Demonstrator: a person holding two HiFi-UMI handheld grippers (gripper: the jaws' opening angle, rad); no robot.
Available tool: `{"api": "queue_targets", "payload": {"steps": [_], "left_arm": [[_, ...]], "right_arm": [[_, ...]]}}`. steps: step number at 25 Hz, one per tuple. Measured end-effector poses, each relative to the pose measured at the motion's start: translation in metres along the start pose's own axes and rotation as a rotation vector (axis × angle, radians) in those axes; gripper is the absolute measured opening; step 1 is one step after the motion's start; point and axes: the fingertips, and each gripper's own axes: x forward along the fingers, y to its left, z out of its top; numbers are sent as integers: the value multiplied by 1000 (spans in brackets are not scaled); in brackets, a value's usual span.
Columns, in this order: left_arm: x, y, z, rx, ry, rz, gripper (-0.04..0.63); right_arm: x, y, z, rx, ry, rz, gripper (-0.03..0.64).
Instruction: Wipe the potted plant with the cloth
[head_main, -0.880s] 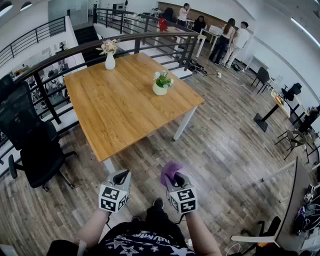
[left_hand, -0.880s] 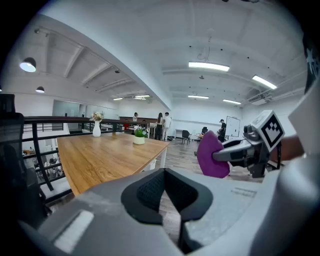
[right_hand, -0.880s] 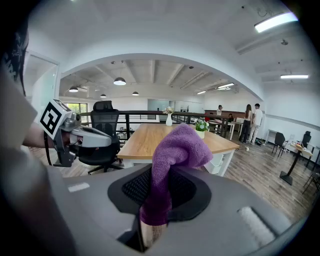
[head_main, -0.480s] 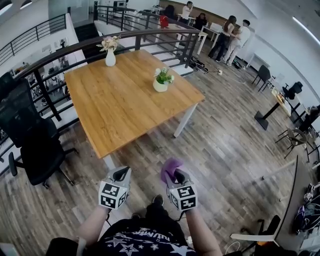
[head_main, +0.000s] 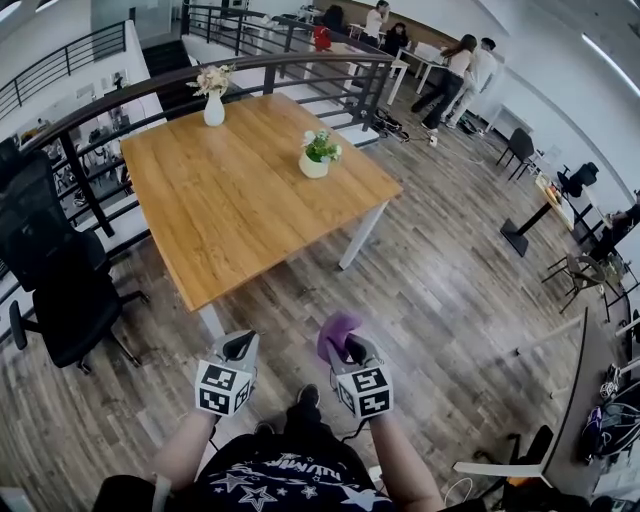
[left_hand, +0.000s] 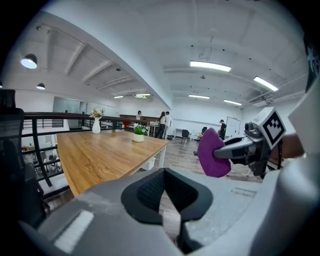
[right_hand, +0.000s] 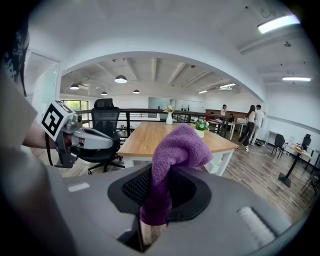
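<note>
A small potted plant (head_main: 317, 153) in a white pot stands on the wooden table (head_main: 230, 210), near its right side; it also shows far off as the potted plant (left_hand: 138, 133) and the potted plant (right_hand: 200, 127). My right gripper (head_main: 345, 350) is shut on a purple cloth (head_main: 336, 333), which sticks up between its jaws as the purple cloth (right_hand: 172, 165). My left gripper (head_main: 240, 347) is shut and holds nothing. Both grippers hover over the floor, well short of the table's near edge. In the left gripper view the cloth (left_hand: 212, 153) and the right gripper show at the right.
A white vase of flowers (head_main: 214, 100) stands at the table's far side. A black office chair (head_main: 55, 280) is left of the table. A dark railing (head_main: 250, 70) runs behind it. Several people (head_main: 455, 70) stand far back. More chairs and small tables are at the right.
The view has shifted slightly, so the table sits a little further up and left. Both grippers keep their places relative to each other, the cloth still in the right one.
</note>
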Motion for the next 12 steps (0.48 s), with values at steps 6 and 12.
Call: {"api": "queue_targets", "payload": {"steps": [6, 12], "left_arm": [[2, 2, -11, -31, 17, -4, 2], [17, 4, -10, -32, 33, 16, 2]], "right_arm": [[-12, -11, -5, 32, -10, -48, 83], [2, -37, -19, 59, 9, -46, 84]]}}
